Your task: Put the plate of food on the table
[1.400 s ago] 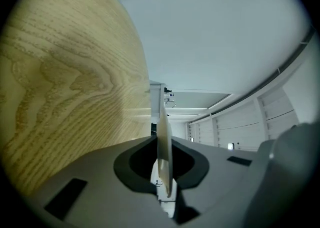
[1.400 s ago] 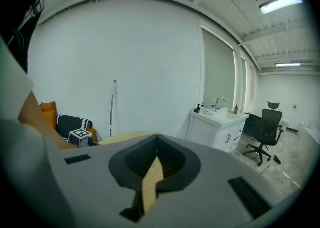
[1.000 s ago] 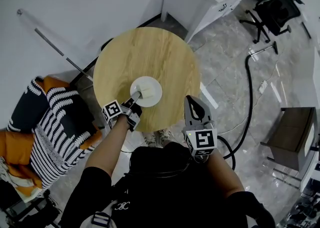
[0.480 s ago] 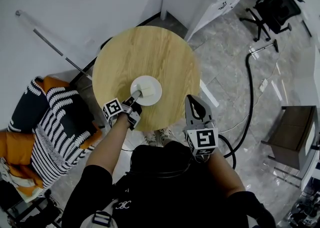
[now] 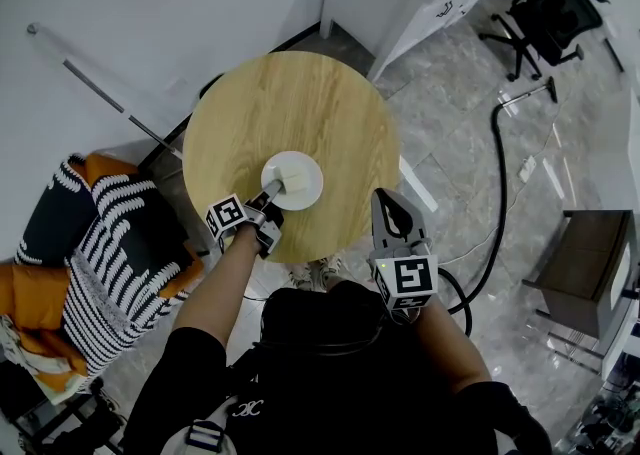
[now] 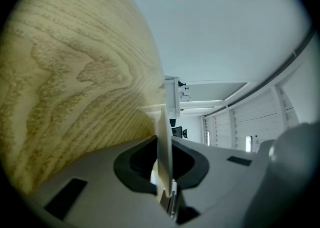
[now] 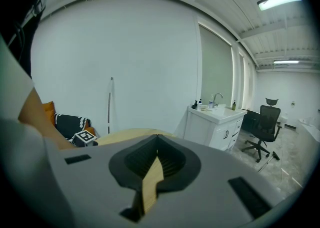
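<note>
Left tongs (image 5: 268,195): closed down on the near rim of the plate (image 5: 292,180). In the left gripper view the thin white edge runs edge-on between the jaws and is pinched there.
Right tongs (image 5: 393,213): jaws together with nothing in them, off the lower right edge of the desk (image 5: 300,103) and well apart from the plate.
Plate position: centre of the head view, over the lower middle of the round wooden desk, with a pale piece of food (image 5: 297,175) on it.
Risk, one-sided hold: only one rim is held, so a small roll of the wrist could probably tip the far side and slide the food off.
Risk, letting go: if the plate is not flat on the wood when the jaws part, it would likely drop and rattle.
Risk, pulling back: the plate sits nearer the desk's lower edge than its middle, so a jaw that catches the rim could drag it toward that edge.
Hidden: no view shows whether the underside touches the desk or hangs just above it.
Hard to make out: the food is only a pale lump, and what it is cannot be told.
Cut off: the left gripper view shows just a sliver of the plate.
</note>
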A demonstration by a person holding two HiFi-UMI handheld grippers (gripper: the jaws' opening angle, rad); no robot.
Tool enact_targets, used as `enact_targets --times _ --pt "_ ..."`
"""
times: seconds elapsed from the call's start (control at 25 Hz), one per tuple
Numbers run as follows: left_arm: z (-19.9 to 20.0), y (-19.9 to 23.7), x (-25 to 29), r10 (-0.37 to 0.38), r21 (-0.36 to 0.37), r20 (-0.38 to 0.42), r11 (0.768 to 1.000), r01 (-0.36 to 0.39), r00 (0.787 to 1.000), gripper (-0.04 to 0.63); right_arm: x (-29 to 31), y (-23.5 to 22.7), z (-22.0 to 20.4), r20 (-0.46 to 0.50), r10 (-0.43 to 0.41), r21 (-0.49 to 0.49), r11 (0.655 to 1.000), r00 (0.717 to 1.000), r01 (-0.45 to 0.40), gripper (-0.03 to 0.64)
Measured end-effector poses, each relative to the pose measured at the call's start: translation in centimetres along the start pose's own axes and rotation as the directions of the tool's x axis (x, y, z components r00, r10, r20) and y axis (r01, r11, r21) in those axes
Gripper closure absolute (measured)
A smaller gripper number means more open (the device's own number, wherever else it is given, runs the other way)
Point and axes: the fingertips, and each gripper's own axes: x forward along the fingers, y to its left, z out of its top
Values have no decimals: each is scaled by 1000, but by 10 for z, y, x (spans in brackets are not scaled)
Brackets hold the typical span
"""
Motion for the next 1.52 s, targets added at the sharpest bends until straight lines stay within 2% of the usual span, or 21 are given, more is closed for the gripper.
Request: enact_targets --times 0.2,0.52,0.76,0.88,1.04,1.2,1.32,1.52 --pt "1 0 -1 23 4 -1 1000 -23 1000 568 0 0 1 -3 5 6 1000 1000 -5 609" --pt "3 10 5 157 -17 5 987 -157 988 568 6 -1 2 3 8 23 1000 1000 -8 609" --pt "9 17 10 263 -46 0 964 -263 965 565 9 0 3 3 6 24 1000 1000 -6 609" --pt "11 19 8 332 -17 1 943 -332 943 557 6 -1 2 3 7 30 1000 1000 -7 609" --pt "12 18 5 449 43 26 892 -450 893 543 2 -6 3 6 -1 31 1000 1000 1 609" --pt "14 19 2 518 72 37 851 -520 854 523 0 -6 2 10 -6 30 1000 1000 5 609" --pt "16 18 1 545 76 42 834 -547 837 515 -2 -8 4 12 -9 30 1000 1000 9 609" --pt "18 17 -3 569 91 58 816 -572 821 485 -6 -15 3 15 -23 32 999 1000 23 609"
